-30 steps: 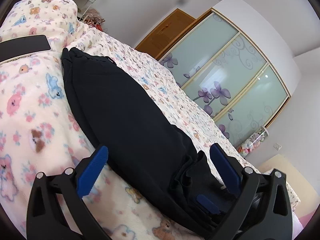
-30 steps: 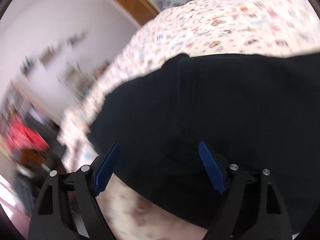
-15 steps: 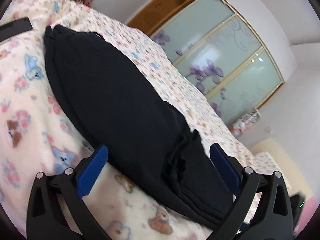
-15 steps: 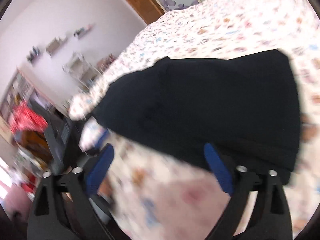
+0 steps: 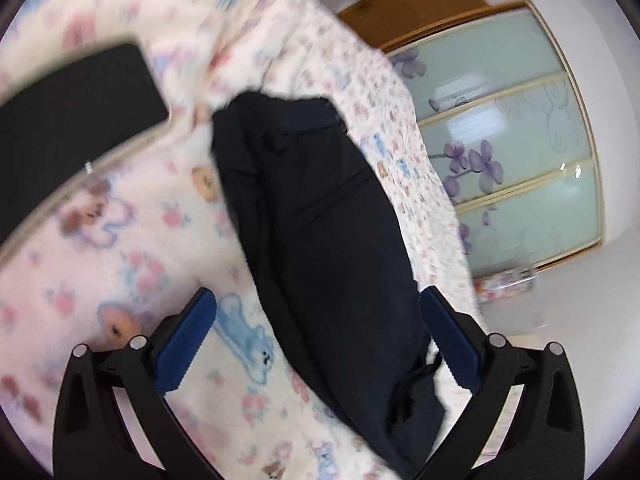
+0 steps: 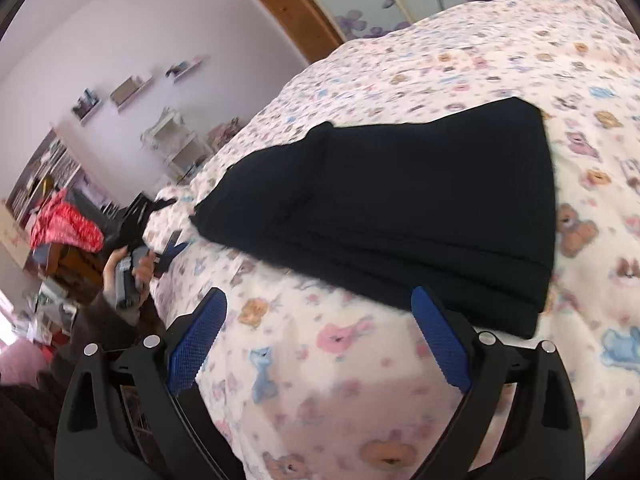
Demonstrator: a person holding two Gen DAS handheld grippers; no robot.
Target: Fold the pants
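Dark navy pants lie folded in a long strip on a bed with a bear-print blanket. My left gripper is open and empty, its blue fingers astride the near end of the pants, above them. In the right wrist view the pants lie flat as a folded stack. My right gripper is open and empty, held just short of the pants' near edge, over the blanket. The other hand-held gripper shows at the left of that view.
A black flat object lies on the bed left of the pants. A wardrobe with flower-print glass doors and a wooden door stand beyond the bed. Shelves and clutter are at the bed's left side.
Both grippers have drawn back from the pants. The right gripper has pulled away so that the whole folded stack now shows. The left view has swung toward the black object.
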